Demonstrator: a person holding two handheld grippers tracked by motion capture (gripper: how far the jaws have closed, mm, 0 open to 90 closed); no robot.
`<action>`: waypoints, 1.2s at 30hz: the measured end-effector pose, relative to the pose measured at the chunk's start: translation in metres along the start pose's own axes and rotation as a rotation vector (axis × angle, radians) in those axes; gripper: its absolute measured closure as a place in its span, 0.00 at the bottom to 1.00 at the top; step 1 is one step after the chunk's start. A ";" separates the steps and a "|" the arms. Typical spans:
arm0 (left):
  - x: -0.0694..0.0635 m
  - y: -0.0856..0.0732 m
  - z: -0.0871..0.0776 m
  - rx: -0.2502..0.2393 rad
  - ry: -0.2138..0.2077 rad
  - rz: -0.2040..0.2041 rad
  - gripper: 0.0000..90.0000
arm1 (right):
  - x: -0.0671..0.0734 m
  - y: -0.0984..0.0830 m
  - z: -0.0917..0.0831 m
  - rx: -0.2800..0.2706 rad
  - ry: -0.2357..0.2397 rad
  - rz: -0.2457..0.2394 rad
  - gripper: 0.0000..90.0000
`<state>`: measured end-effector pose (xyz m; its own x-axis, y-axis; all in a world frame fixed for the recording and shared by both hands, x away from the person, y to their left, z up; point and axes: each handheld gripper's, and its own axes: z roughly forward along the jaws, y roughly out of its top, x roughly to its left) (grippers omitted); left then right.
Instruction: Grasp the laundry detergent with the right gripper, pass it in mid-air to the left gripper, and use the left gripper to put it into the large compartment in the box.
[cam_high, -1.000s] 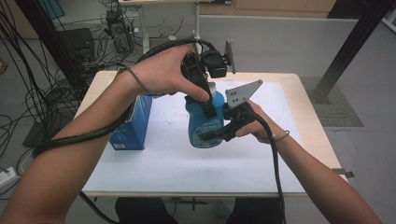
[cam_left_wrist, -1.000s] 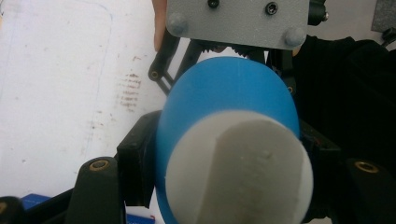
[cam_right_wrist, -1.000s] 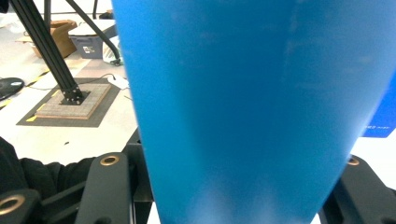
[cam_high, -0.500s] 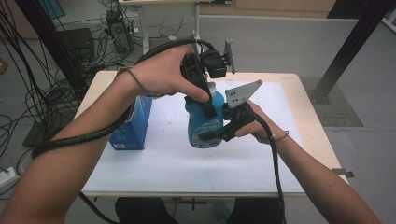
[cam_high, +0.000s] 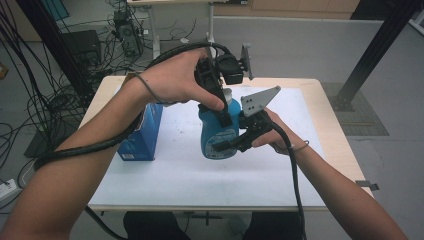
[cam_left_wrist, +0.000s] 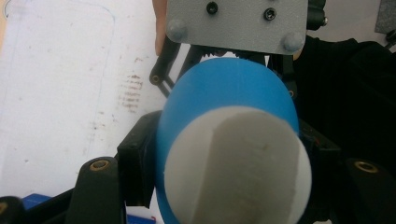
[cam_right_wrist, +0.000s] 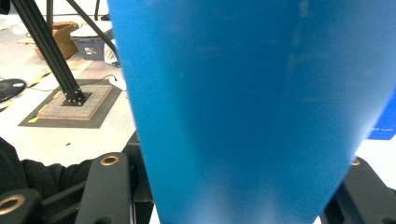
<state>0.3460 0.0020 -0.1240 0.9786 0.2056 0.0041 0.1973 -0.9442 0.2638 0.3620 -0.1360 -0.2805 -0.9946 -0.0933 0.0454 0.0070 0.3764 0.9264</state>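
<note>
A blue plastic bottle (cam_high: 220, 135) with a white cap (cam_left_wrist: 238, 163) stands upright near the centre of the high view, on a white sheet (cam_high: 200, 175) that covers the desk (cam_high: 320, 90). I hold it with both tools at once. My left hand-held gripper (cam_high: 222, 117) comes down from the upper middle of the frame and is clamped around the bottle's neck, just under the cap; in the left gripper view the cap and blue shoulder sit low in the centre, with my black jaws pressed against either side. My right hand-held gripper (cam_high: 225, 146) reaches in from the right of centre and is closed on the lower body of the bottle; in the right gripper view the blue wall rises between my jaws, too close and blurred to show any label.

The bottle looks like stiff moulded plastic, smooth and probably a little slippery, so I judge the narrow neck to be the surest place to grip, since the shoulder stops it sliding through. The wider body may flex slightly under pressure. I cannot tell how full it is, so its weight is uncertain; it does not seem fragile.

A blue carton (cam_high: 142, 135) stands left of the bottle, near it but apart.
</note>
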 end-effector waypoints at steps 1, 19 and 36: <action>0.000 0.000 0.000 0.000 -0.001 -0.001 0.41 | 0.000 0.000 0.000 0.000 -0.001 0.000 0.47; 0.000 -0.001 0.000 0.009 -0.007 -0.012 0.41 | 0.000 0.001 0.002 0.007 0.008 -0.001 0.47; 0.001 -0.001 0.000 0.017 -0.010 -0.015 0.41 | 0.000 0.001 0.002 0.008 0.012 -0.001 0.47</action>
<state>0.3464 0.0029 -0.1246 0.9761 0.2172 -0.0095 0.2128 -0.9452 0.2475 0.3622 -0.1336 -0.2805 -0.9933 -0.1043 0.0490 0.0053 0.3837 0.9234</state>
